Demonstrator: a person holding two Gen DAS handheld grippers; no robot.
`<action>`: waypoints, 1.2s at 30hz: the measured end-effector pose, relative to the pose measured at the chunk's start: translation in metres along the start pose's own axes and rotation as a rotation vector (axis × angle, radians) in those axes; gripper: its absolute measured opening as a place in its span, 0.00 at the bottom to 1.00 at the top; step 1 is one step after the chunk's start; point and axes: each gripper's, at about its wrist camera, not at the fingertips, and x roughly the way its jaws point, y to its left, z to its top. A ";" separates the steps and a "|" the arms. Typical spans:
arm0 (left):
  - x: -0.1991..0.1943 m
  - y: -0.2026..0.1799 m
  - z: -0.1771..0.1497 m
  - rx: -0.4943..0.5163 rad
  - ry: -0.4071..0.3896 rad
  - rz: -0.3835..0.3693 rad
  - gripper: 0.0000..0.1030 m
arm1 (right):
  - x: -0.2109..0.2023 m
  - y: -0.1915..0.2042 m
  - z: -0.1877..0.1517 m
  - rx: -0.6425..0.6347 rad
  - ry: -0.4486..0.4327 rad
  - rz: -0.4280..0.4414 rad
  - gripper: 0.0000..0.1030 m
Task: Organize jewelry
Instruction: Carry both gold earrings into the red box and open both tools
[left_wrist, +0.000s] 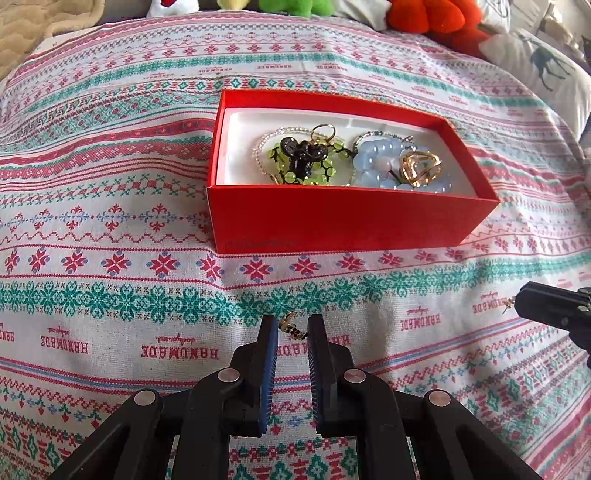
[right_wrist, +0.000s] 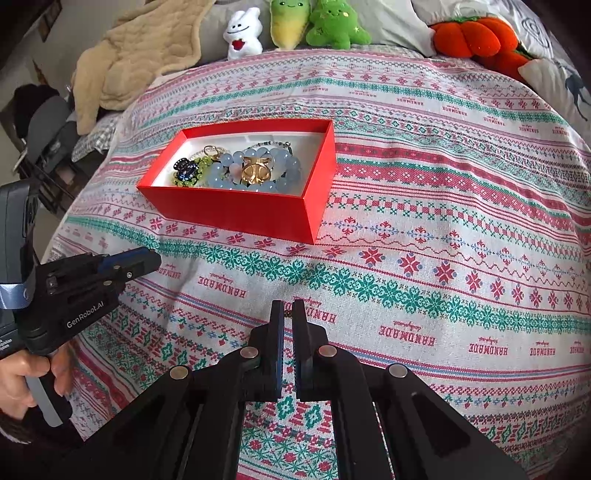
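Red box (left_wrist: 347, 221) of beaded jewelry on patterned cloth (left_wrist: 110, 221), left gripper (left_wrist: 292, 328) clamped on small earring (left_wrist: 291, 328) (gold and black), right gripper (right_wrist: 287, 314) closed on tiny gold piece (left_wrist: 508, 303).

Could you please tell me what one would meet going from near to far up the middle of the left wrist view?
left gripper → small dark-and-gold jewelry piece between its fingertips → patterned cloth → red box holding beaded bracelets and gold rings → green plush toy at the far edge.
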 end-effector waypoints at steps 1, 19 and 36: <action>-0.003 -0.001 0.001 -0.002 -0.003 -0.005 0.10 | -0.002 0.000 0.001 0.002 -0.003 0.005 0.04; -0.028 -0.009 0.041 -0.065 -0.099 -0.082 0.10 | -0.022 0.002 0.039 0.108 -0.087 0.088 0.04; 0.010 -0.021 0.068 -0.075 -0.116 -0.131 0.11 | 0.006 -0.016 0.075 0.269 -0.107 0.151 0.04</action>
